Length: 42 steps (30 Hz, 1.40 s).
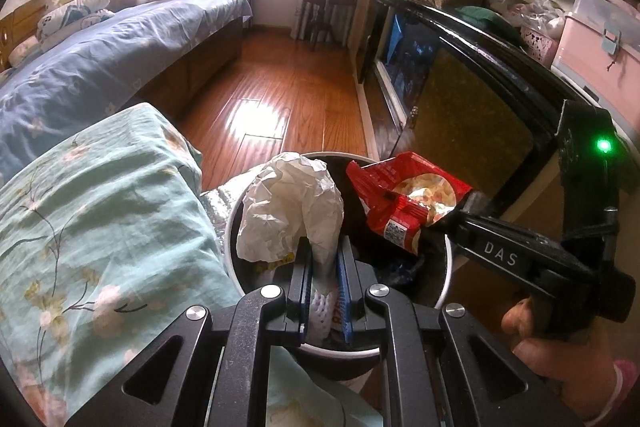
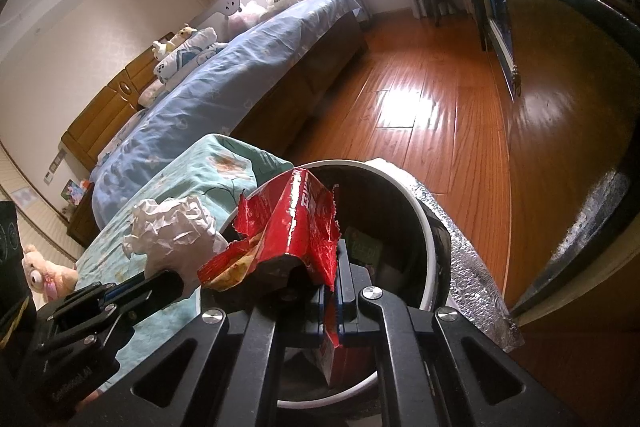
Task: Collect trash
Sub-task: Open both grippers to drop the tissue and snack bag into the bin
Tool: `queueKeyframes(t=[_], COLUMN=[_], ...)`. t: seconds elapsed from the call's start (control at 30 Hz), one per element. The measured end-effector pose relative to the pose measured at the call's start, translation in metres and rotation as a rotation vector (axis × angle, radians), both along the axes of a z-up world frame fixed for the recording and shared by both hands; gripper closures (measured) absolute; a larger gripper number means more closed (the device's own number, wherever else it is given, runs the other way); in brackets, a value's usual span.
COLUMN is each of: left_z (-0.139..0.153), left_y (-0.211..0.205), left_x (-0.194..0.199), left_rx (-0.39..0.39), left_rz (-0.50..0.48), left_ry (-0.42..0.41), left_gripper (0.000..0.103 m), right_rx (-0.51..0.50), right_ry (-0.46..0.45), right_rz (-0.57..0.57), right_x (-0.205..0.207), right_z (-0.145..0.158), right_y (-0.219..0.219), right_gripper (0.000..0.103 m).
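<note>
A round bin (image 1: 449, 279) with a white rim and dark inside stands on the floor below both grippers; the right wrist view shows its rim (image 2: 426, 223). My left gripper (image 1: 325, 259) is shut on a crumpled white wrapper (image 1: 288, 203), held over the bin's left half. My right gripper (image 2: 331, 279) is shut on a torn red snack bag (image 2: 292, 231) above the bin's mouth. From the left wrist view the red bag (image 1: 404, 195) hangs at the right gripper (image 1: 460, 215). The white wrapper (image 2: 172, 227) and the left gripper (image 2: 176, 277) show at the left of the right wrist view.
A teal floral cloth (image 1: 92, 227) covers something just left of the bin. A bed with blue bedding (image 1: 100, 59) lies beyond. A black-framed cabinet (image 1: 480, 107) runs along the right. Silver foil material (image 2: 472, 267) lies beside the bin. Wooden floor (image 1: 280, 87) stretches ahead.
</note>
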<state>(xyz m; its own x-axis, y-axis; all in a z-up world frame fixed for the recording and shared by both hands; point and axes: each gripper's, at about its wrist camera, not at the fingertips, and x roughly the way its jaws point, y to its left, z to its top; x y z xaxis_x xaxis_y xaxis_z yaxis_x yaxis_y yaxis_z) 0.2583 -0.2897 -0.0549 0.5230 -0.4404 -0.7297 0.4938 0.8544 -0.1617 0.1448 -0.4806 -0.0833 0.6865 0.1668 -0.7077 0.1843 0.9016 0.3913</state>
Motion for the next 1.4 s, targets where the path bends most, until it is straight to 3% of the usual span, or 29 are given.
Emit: queueKeyframes(t=[1.2,1.4], left_z=[-0.0024,0.0019], left_y=[-0.002,0.0023], left_x=[0.0062,0.0038], left_rx=[-0.003,-0.01], left_rz=[-0.012,-0.012], left_ry=[0.011,0.008], left_gripper=[0.092,0.084], right_rx=[-0.006,-0.004], right_ry=[0.022,0.033], right_rz=[0.003,0.006], right_x=[0.0056,0.0051], right_z=[-0.0038,-0.0019], right_y=[-0.0016,-0.0021], right_gripper=[0.095,0.092])
